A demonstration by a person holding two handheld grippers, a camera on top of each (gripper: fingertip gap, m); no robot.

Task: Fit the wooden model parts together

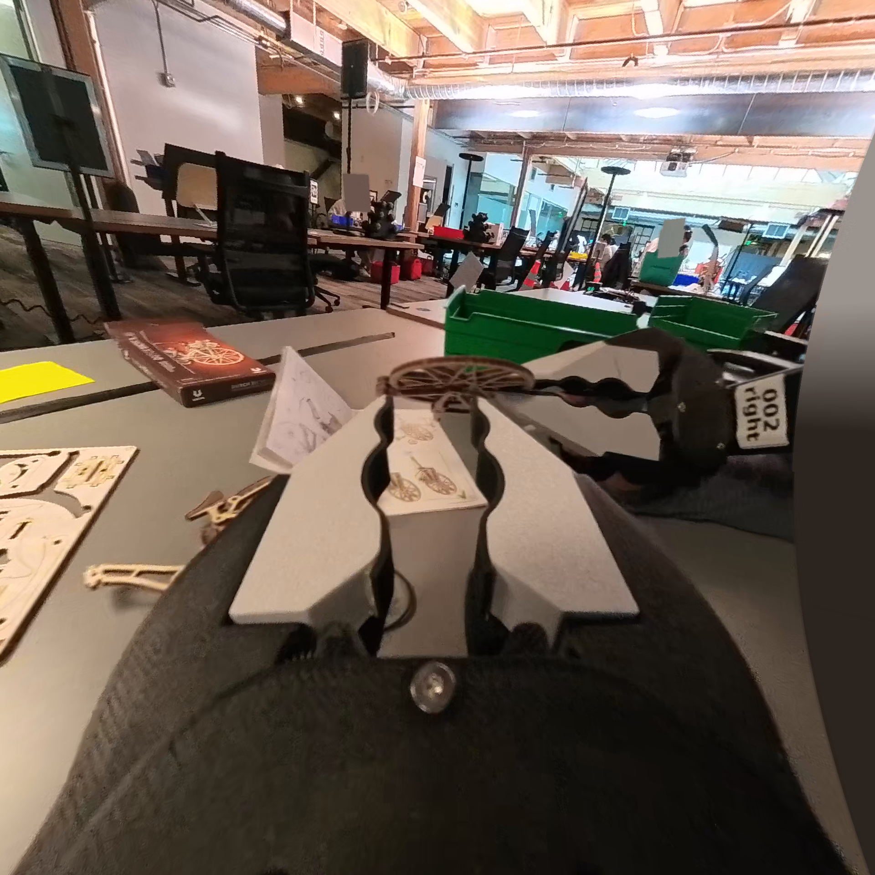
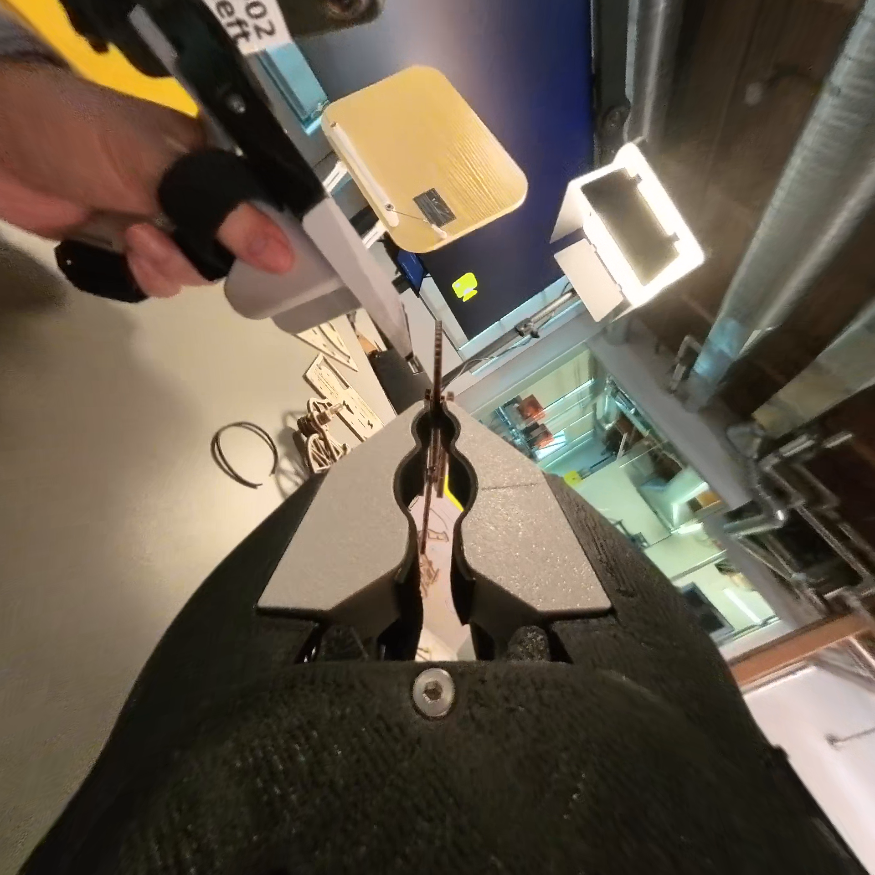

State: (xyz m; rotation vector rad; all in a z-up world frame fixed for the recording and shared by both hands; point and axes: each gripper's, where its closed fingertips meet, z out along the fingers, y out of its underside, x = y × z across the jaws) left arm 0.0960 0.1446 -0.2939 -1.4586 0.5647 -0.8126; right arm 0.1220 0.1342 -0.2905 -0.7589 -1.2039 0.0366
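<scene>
My right gripper (image 2: 438, 407) is shut on a wooden spoked wheel (image 2: 436, 360), seen edge-on between its fingers. In the left wrist view it (image 1: 544, 388) reaches in from the right and holds the wheel (image 1: 454, 376) flat above the table. My left gripper (image 1: 431, 402) is open, its tips just under the wheel's near edge and apart from each other. One of its fingers (image 2: 379, 303) shows in the right wrist view, close beside the wheel, with a hand on the handle. A small wooden piece hangs under the wheel; its shape is unclear.
A cut wooden parts sheet (image 1: 47, 521) and loose wooden parts (image 1: 227, 506) lie at left. An open instruction booklet (image 1: 303, 416) lies under the grippers. A brown box (image 1: 189, 360), a yellow sheet (image 1: 38, 379) and green bins (image 1: 535, 326) sit farther back. A part-built wooden model (image 2: 322, 440) and a black band (image 2: 241, 450) lie on the table. The tips of both grippers are at nearly the same place.
</scene>
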